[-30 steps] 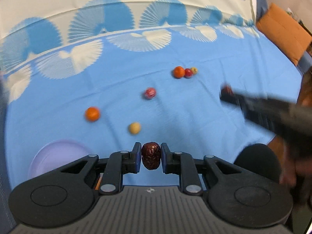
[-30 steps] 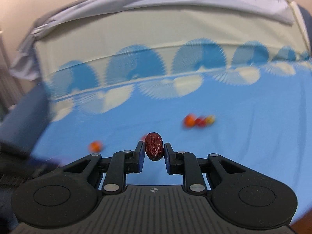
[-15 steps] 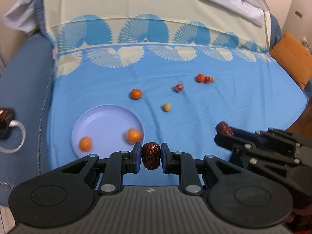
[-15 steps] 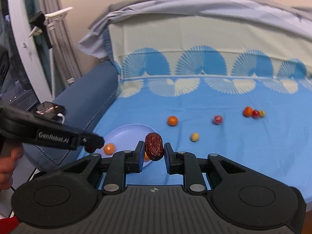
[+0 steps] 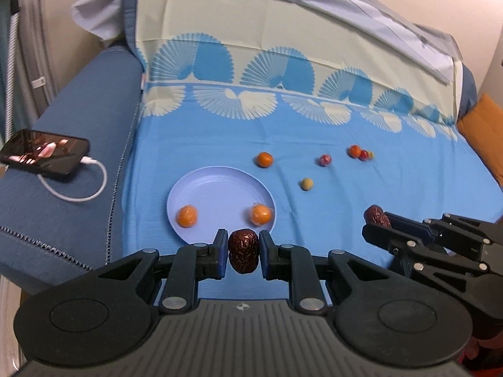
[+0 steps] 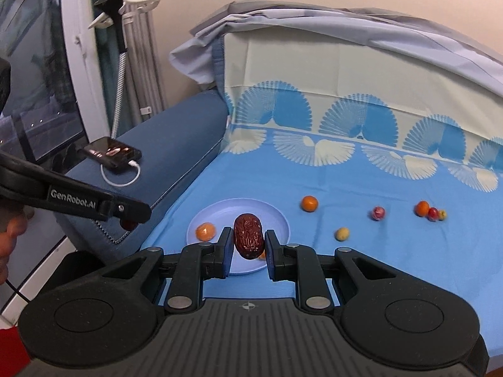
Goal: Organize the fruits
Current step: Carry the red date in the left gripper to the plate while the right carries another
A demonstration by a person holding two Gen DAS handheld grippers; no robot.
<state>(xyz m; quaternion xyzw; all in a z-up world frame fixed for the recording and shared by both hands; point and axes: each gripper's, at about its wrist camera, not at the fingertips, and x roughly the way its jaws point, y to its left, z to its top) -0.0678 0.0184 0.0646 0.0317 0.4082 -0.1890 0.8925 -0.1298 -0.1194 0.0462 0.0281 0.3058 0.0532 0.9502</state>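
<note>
Mid-carry: left claw [image 5: 243,253] and right claw [image 6: 248,241] each clench a dried red date [image 5: 243,249], hovering near the lavender plate [image 5: 217,185] on the sofa. Next, probably lower and release over the plate.
</note>
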